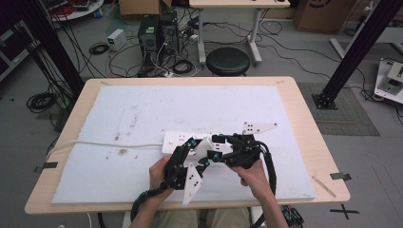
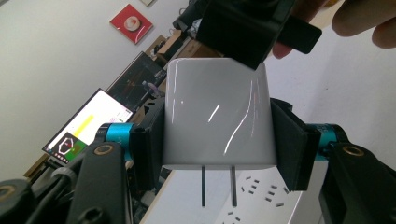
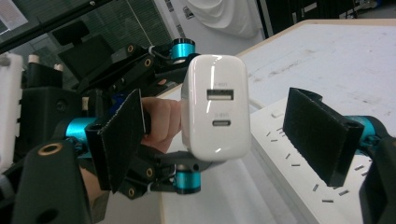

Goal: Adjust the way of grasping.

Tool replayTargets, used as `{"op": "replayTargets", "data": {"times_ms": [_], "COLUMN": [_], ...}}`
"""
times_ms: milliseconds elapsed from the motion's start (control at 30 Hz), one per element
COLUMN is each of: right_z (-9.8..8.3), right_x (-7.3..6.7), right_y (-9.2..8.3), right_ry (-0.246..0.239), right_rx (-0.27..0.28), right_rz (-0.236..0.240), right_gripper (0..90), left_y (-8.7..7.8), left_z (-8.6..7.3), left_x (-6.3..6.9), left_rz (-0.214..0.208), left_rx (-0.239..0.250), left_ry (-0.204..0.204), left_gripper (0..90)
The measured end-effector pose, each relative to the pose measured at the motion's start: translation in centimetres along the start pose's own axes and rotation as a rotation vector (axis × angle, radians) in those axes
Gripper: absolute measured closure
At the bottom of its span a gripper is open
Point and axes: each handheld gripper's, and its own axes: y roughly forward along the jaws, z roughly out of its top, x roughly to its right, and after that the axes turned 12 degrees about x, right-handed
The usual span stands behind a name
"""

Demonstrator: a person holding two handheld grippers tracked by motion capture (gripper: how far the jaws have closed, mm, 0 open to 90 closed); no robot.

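Black felt-faced pads (image 2: 149, 149) of the left gripper (image 2: 217, 154) sit clamped on the two sides of a glossy white cube-shaped plastic wall charger (image 2: 217, 119), its two metal prongs (image 2: 218, 185) pointing down toward a white plastic power strip (image 2: 261, 196). In the right gripper view the right gripper (image 3: 219, 140) has its jaws wide apart, one pad either side of the charger w/o touching it, USB ports facing the camera.

In the high view both grippers meet above the strip (image 1: 173, 141), which lies on a white foam mat (image 1: 142, 109) near the middle of the wooden table (image 1: 304, 123), somewhat toward the near edge; the charger is in the air over it, not yet plugged.

Doing it well, I'd judge: keep the left grip square so the prongs stay vertical, line them up w/ one two-slot socket, then push straight down (no tilt, or prongs may bind). Right gripper could steady the strip body or press the charger top; strip may slide otherwise.

Room: mat is bare toward the far edge and both side edges, so plenty of space to back off. Strip's white cable (image 1: 104, 143) runs to the left edge; keep clear of it.
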Motion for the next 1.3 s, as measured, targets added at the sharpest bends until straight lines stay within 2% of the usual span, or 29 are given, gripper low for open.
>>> {"op": "replayTargets", "data": {"times_ms": [100,167,333,567,700,800,1200,1300], "right_z": [-0.06,-0.16,-0.34,-0.56,-0.55,-0.55,-0.53,-0.55], "right_x": [0.15,0.28,0.36,0.44,0.40,0.32,0.33,0.38], "right_y": [0.11,0.10,0.13,0.02,0.02,0.05,-0.09,-0.11], "right_ry": [0.008,0.020,0.023,0.020,0.021,0.012,-0.003,0.004], "right_rx": [0.003,0.008,0.011,0.014,0.014,0.009,0.012,0.010], "right_rz": [0.003,0.011,0.010,0.018,0.019,0.030,0.037,0.042], "right_gripper": [21.2,29.0,29.8,40.0,41.9,49.4,59.6,61.0], "left_y": [0.15,0.20,0.36,0.43,0.51,0.65,0.64,0.62], "left_z": [0.09,0.14,0.19,0.27,0.31,0.38,0.51,0.43], "left_x": [0.21,0.33,0.46,0.51,0.58,0.66,0.61,0.60], "left_rz": [0.001,-0.002,-0.004,-0.008,-0.010,-0.012,-0.022,-0.025], "left_rx": [-0.001,0.004,0.003,0.006,0.009,0.009,0.024,0.031], "left_ry": [0.012,0.006,0.009,0.012,0.011,0.018,0.028,0.018], "left_gripper": [42.5,42.5,42.5,42.5,42.5,42.5,42.5,42.5]}}
